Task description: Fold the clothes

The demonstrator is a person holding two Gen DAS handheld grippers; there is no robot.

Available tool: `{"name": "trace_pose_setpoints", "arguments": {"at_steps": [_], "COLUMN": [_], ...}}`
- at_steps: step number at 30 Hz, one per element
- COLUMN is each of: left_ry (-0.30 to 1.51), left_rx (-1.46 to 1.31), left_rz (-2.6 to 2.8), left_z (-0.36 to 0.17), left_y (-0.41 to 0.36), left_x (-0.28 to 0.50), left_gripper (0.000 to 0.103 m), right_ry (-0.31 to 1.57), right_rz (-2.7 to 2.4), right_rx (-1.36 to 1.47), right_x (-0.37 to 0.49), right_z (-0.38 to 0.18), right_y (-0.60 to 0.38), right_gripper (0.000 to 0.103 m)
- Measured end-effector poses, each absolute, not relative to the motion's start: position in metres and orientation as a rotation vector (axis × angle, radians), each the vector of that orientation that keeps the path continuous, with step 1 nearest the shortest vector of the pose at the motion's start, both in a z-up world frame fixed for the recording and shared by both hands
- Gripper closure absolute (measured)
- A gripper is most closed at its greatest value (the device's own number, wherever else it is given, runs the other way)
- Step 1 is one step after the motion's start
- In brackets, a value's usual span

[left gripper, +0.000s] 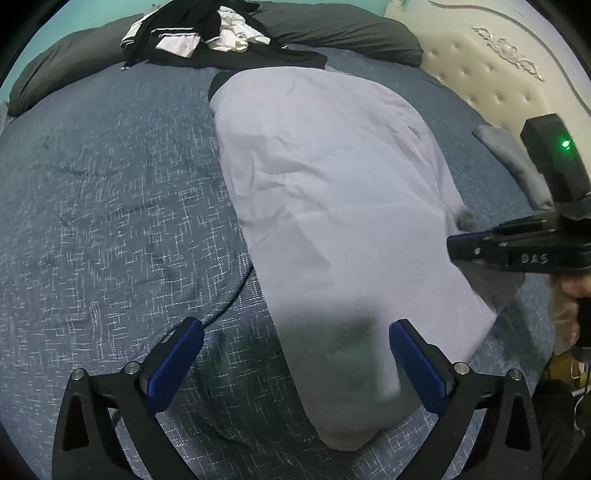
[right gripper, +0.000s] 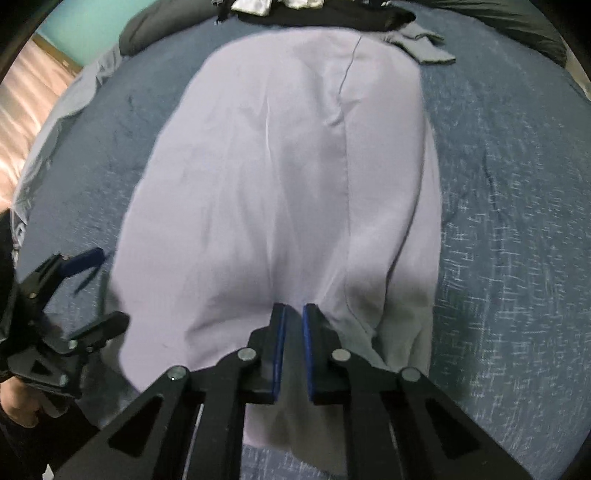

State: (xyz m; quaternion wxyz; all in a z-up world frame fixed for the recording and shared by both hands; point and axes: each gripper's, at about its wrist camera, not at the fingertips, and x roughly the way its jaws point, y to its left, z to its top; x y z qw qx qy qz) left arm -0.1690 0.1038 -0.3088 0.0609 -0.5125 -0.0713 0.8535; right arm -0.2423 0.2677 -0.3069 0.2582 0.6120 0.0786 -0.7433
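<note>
Open blue bedspread [left gripper: 110, 206] is lying bare to the left of the lavender garment [left gripper: 325, 177], offering wide passage there. On the garment's right a narrower strip of bedspread is running toward the tufted headboard [left gripper: 491, 77], with a folded grey cloth [left gripper: 517, 162] lying in it. Across the far end, a heap of black-and-white clothes [left gripper: 207, 33] and a dark grey bolster [left gripper: 343, 33] are blocking the way. The right gripper [left gripper: 454, 251] is reaching in over the garment's right edge, and the left gripper [left gripper: 295, 365] is occupying the near end.
</note>
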Motion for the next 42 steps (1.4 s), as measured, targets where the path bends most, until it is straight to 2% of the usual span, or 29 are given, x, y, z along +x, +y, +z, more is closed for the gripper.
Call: {"name": "trace_pose_setpoints", "arguments": {"at_steps": [8, 15, 21, 27, 33, 42], "left_ry": [-0.215, -0.245, -0.256, -0.107, 0.017, -0.049], "left_rx": [-1.566, -1.536, -1.555, -1.586, -1.606, -1.494], "left_rz": [2.586, 2.621, 2.615, 2.613, 2.616, 2.631], "left_z": [-0.313, -0.303, -0.310, -0.318, -0.323, -0.266], "left_y": [0.097, 0.081, 0.077, 0.091, 0.100, 0.118], "left_x": [-0.172, -0.164, -0.161, -0.165, -0.171, -0.176], "left_gripper": [0.000, 0.000, 0.000, 0.000, 0.000, 0.000], "right_ry": [0.212, 0.142, 0.198, 0.122, 0.034, -0.194], "right_rz": [-1.977, -1.988, -1.942, -1.948, -2.014, -2.162], "right_rx": [1.681, 1.524, 1.543, 1.589, 1.536, 1.361], "right_x": [-0.249, -0.226, -0.215, -0.224, -0.227, -0.230], "right_z": [-0.321, -0.261, -0.271, -0.294, -0.278, -0.244], "right_y": [0.264, 0.261, 0.234, 0.248, 0.268, 0.325], "right_gripper": [0.096, 0.096, 0.096, 0.096, 0.096, 0.095]}}
